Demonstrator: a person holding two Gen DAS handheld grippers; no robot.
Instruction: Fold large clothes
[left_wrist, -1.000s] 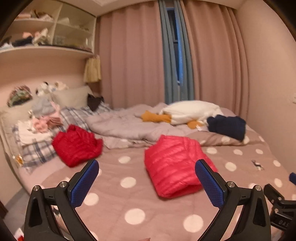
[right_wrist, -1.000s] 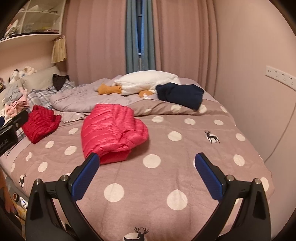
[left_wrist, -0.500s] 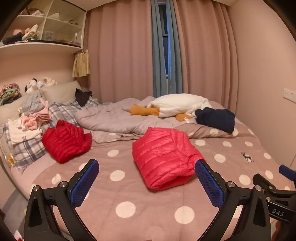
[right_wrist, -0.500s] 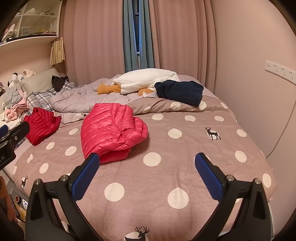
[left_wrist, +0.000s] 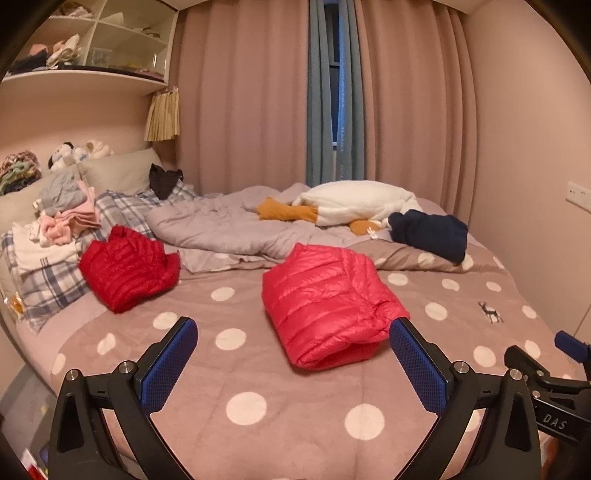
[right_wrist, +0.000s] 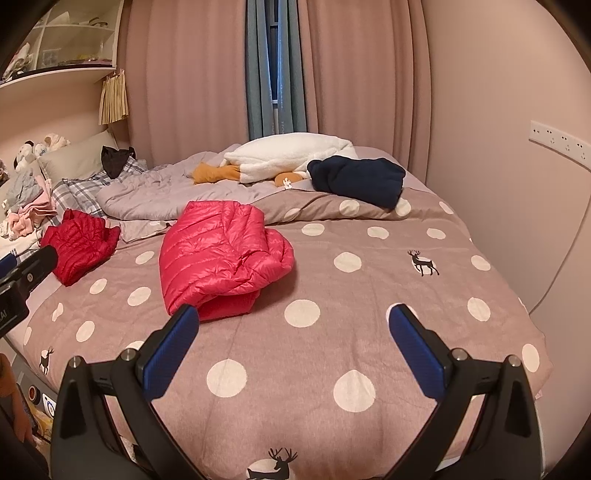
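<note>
Both grippers hang level above the near edge of the bed, pointing across it toward the curtains. The left gripper (left_wrist: 293, 338) has its jaws spread wide, blue pads (left_wrist: 168, 360) clear of everything, nothing between them. The right gripper (right_wrist: 293, 326) matches it: jaws fully apart, empty, hovering over the polka-dot blanket (right_wrist: 332, 354) without touching. The pink down jacket (left_wrist: 328, 301) lies folded into a thick bundle in the middle of the blanket, just ahead of the left gripper and off to the left of the right one. A second, darker red down jacket (left_wrist: 127, 267) sits bunched near the plaid pillows (left_wrist: 122, 210) on the left side, well apart from the pink one. Further back, a navy garment (right_wrist: 356, 177) rests beside a white plush toy (right_wrist: 284, 153) on the grey quilt (left_wrist: 225, 227). Compared with a second ago, the left view has swung rightward and levelled, bringing more of the right wall into view; the right view has barely shifted, and both jackets lie where they were.
</note>
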